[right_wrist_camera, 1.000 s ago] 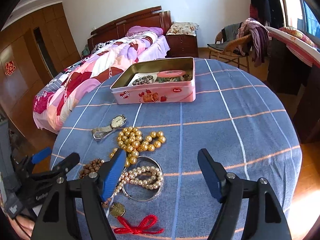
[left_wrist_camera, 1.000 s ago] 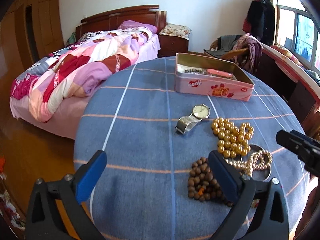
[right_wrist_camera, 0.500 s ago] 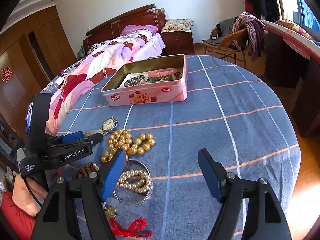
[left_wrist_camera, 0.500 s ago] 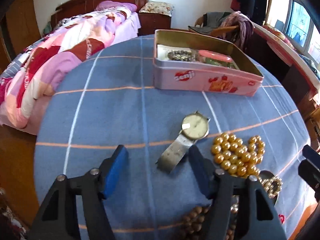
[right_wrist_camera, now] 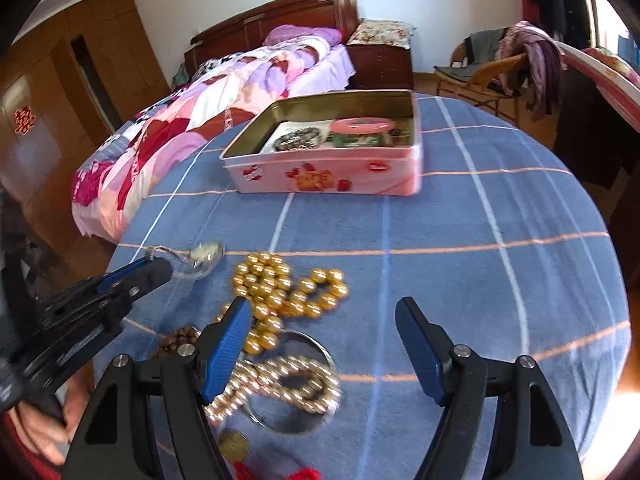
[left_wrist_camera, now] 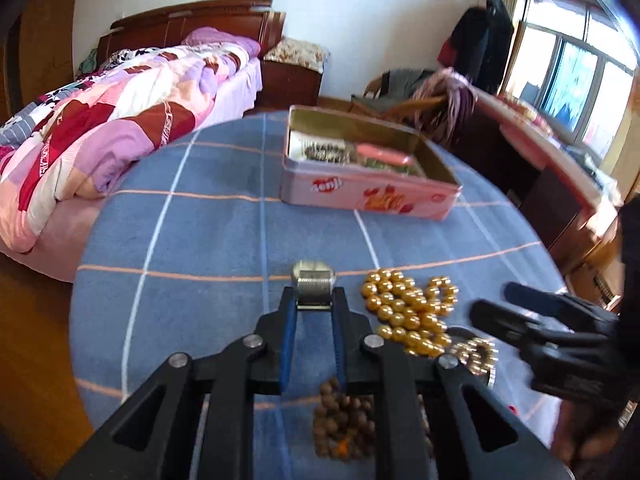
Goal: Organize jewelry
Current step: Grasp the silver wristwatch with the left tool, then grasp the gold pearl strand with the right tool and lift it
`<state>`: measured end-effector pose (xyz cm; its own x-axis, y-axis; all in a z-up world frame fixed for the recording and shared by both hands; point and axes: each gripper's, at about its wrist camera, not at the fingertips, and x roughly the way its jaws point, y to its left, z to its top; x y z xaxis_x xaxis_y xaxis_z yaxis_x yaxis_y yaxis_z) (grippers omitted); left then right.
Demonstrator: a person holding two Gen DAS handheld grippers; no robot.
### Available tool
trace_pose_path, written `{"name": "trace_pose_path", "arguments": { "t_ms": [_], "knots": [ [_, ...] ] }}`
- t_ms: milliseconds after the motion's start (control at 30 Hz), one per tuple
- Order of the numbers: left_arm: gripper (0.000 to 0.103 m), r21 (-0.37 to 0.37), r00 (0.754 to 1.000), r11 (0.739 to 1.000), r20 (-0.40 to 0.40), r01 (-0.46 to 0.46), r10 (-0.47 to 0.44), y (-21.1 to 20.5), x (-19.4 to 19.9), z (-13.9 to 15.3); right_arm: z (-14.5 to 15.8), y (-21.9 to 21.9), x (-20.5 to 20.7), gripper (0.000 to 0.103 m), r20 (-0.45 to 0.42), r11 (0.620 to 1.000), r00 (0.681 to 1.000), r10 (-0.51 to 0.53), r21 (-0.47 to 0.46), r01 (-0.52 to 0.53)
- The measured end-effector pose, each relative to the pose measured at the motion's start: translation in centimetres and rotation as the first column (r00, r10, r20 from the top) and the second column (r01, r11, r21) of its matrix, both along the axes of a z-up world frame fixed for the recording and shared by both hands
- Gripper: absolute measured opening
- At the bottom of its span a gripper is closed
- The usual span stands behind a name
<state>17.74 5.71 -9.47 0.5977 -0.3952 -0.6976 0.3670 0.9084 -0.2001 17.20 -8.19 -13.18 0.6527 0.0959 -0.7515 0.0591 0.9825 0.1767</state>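
My left gripper (left_wrist_camera: 314, 300) is shut on the metal band of a silver wristwatch (left_wrist_camera: 313, 276). In the right wrist view the wristwatch (right_wrist_camera: 202, 254) hangs from the left gripper (right_wrist_camera: 154, 268) with its face just above the blue cloth. My right gripper (right_wrist_camera: 324, 320) is open and empty above a pearl bracelet (right_wrist_camera: 288, 380) on a metal ring. A gold bead necklace (left_wrist_camera: 408, 312) lies right of the watch, also in the right wrist view (right_wrist_camera: 280, 288). A brown bead bracelet (left_wrist_camera: 340, 424) lies under the left gripper. An open pink tin (left_wrist_camera: 368, 196), (right_wrist_camera: 328, 176) holds jewelry at the back.
The round table has a blue striped cloth (left_wrist_camera: 200, 248). A gold coin charm on red cord (right_wrist_camera: 236, 446) lies near the front edge. A bed with a pink quilt (left_wrist_camera: 100, 112) stands left, a chair with clothes (right_wrist_camera: 500, 68) behind right.
My left gripper moved forward and down and closed on the watch band, and the watch has lifted off the cloth. My right gripper moved forward over the pearl bracelet, still open.
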Motion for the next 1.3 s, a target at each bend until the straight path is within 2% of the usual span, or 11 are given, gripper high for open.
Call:
{"name": "trace_pose_path", "arguments": {
  "t_ms": [267,367,433,500,567,667,800,1100,1300],
  "knots": [
    [0.017,-0.058,0.995,0.995,0.045,-0.081,0.083,2.7,-0.3,2.4,-2.4,4.9,3.7,0.075,-0.117,0.987,0.988,0.099,-0.111,-0.112],
    [0.017,-0.071,0.994,0.993,0.062,-0.089,0.094,3.1,-0.3,2.9,-2.8,6.1,3.8,0.074,-0.122,0.968,0.987,0.107,-0.212,-0.131],
    [0.017,-0.073,0.993,0.993,0.068,-0.092,0.097,3.1,-0.3,3.1,-2.8,6.0,3.8,0.072,-0.133,0.969,0.984,0.122,-0.199,-0.147],
    [0.017,-0.074,0.993,0.993,0.066,-0.094,0.099,3.1,-0.2,3.1,-2.6,5.5,3.7,0.048,-0.133,0.970,0.983,0.123,-0.195,-0.148],
    [0.017,-0.078,0.993,0.992,0.064,-0.094,0.099,3.2,-0.3,3.2,-2.2,4.8,3.6,0.032,-0.136,0.974,0.985,0.110,-0.183,-0.134],
    [0.017,-0.084,0.993,0.992,0.061,-0.094,0.100,3.3,-0.5,3.3,-1.8,3.2,3.4,0.029,-0.136,0.988,0.987,0.091,-0.108,-0.106],
    [0.017,-0.087,0.993,0.992,0.061,-0.092,0.098,3.3,-0.9,3.3,-1.1,1.9,2.5,0.019,-0.102,0.998,0.993,0.056,-0.034,-0.060],
    [0.017,-0.114,0.993,0.989,0.063,-0.091,0.098,3.1,-1.2,3.6,4.5,-0.2,-1.0,0.018,0.095,0.996,0.995,0.011,0.091,-0.019],
    [0.017,-0.139,0.993,0.988,0.087,-0.068,0.080,2.7,-1.8,4.5,6.5,-0.7,-2.7,0.018,0.156,0.996,0.987,-0.022,0.094,0.007]
  ]
}}
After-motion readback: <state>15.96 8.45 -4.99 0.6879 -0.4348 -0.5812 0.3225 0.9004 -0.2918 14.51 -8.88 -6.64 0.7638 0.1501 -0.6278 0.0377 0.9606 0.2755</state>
